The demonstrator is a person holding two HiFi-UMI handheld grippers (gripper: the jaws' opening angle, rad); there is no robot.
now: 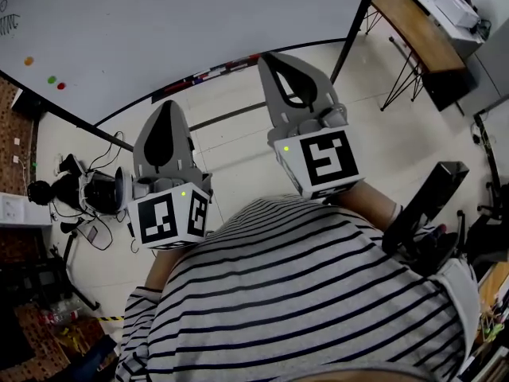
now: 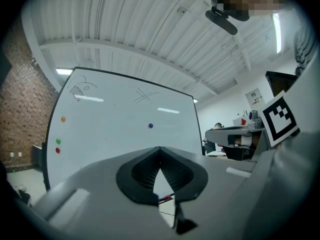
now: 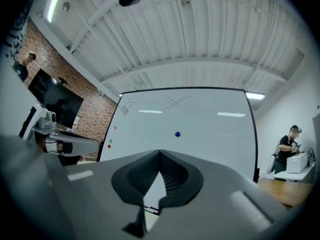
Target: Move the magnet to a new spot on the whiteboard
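The whiteboard (image 1: 199,22) fills the space ahead of me on its stand, and both tools are held well short of it, pointing about level at its face. The right gripper (image 1: 267,57) reaches further toward the board than the left gripper (image 1: 169,103), so I judge it the nearer one for the job. Each has its jaws pressed together at the tips, with nothing caught between them. The magnet I take to be mine is the blue magnet (image 3: 177,134), alone near the middle of the board. From the right tips it lies ahead, a little up and slightly right. From the left tips it lies up and slightly left. It is a round dot, so no axis matters. The orange, green and red magnets (image 1: 52,79) sit far off by the left edge.
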